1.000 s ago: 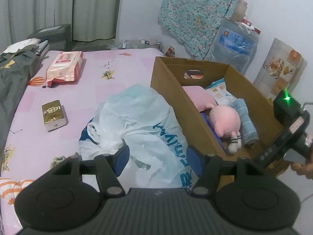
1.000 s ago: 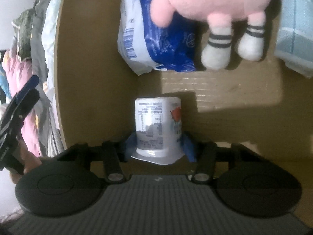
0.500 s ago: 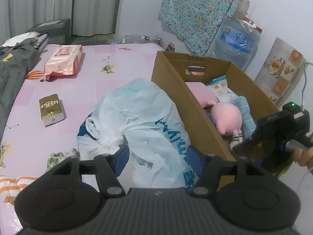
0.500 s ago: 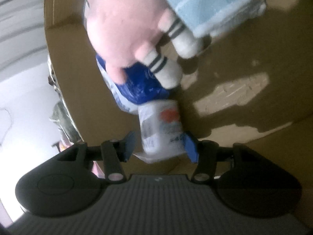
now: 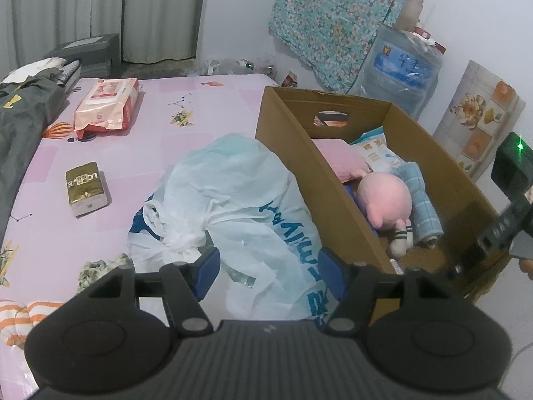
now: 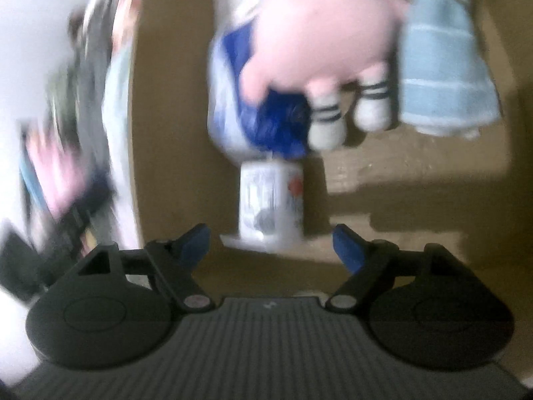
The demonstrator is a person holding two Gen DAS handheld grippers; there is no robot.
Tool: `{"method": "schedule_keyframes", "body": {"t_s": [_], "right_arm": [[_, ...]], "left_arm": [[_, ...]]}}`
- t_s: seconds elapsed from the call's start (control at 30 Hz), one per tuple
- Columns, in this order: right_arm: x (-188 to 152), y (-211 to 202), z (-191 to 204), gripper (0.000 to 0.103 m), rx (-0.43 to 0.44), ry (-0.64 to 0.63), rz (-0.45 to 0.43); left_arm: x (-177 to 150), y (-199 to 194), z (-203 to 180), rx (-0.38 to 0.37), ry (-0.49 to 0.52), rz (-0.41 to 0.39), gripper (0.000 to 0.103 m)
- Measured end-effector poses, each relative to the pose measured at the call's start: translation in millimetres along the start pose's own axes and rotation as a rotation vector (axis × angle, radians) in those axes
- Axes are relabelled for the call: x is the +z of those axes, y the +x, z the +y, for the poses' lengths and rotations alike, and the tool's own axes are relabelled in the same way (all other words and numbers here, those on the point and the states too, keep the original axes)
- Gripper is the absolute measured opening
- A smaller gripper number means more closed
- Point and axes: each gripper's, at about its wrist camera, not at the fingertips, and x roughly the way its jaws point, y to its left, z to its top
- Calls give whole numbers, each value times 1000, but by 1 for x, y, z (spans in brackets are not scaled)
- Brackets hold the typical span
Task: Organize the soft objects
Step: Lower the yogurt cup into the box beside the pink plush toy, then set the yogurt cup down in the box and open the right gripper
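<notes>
An open cardboard box [image 5: 299,153] stands on the bed and holds a pink plush [image 5: 386,200], a blue checked towel [image 5: 421,200] and a pink cushion [image 5: 336,160]. In the blurred right wrist view, my right gripper [image 6: 269,243] hangs over the box floor with its jaws opening. A small white pack [image 6: 271,206] lies just ahead of them, clear of both pads, against a blue-and-white pack [image 6: 266,123] under the plush [image 6: 319,33]. My left gripper [image 5: 268,270] hovers open over a crumpled white plastic bag [image 5: 240,193]. I see neither pad pressing it.
On the pink sheet [image 5: 200,100] lie a wet-wipes pack [image 5: 106,106], a gold tissue pack [image 5: 85,188], a small patterned cloth [image 5: 96,270] and an orange-striped cloth [image 5: 20,313]. Dark clothing [image 5: 20,126] lines the left edge. A water jug [image 5: 399,70] stands behind the box.
My right gripper let go of the small white pack, spread its jaws and drew back and up. The pack now rests on the box floor. The left gripper kept still.
</notes>
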Motion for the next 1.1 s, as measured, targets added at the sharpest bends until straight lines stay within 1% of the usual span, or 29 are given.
{"method": "schedule_keyframes", "body": {"t_s": [0.13,0.17,0.23,0.27,0.3,0.4,0.43,0.5,0.57,0.67,0.83,0.93,1.0,1.07,1.1], "right_arm": [[9,6,18,81,-106,-156,58],[11,11,20,81,-115,-181,74],[16,19,22,75,-117,-196,96],[21,26,20,70,-105,-193,104],[23,29,16,61,-92,-189,110],[20,31,11,44,-83,-189,105],[18,31,8,42,-78,-183,93],[16,33,5,29,-56,-148,63],[17,30,-1,25,2,-87,8],[17,11,-14,24,89,10,-72],[13,-5,-34,25,150,107,-173],[6,-7,-39,27,160,122,-239],[1,-8,-36,28,149,103,-285],[-5,3,-22,29,126,64,-338],[-7,1,-19,29,115,41,-365]], "left_arm": [[0,-1,1,3,-10,-3,66],[0,-1,1,5,-11,-3,66],[0,-1,2,6,-14,-3,66],[0,-1,3,7,-16,-3,66],[0,0,4,8,-17,-2,67],[1,2,6,9,-21,3,67],[1,3,6,8,-22,4,67],[1,5,6,5,-24,9,67],[0,7,6,1,-24,15,67],[-1,9,6,0,-24,20,67],[0,10,5,1,-25,21,68],[0,9,5,2,-21,23,69],[0,9,4,5,-20,24,69],[0,9,4,5,-19,23,69],[1,9,4,5,-19,23,69]]}}
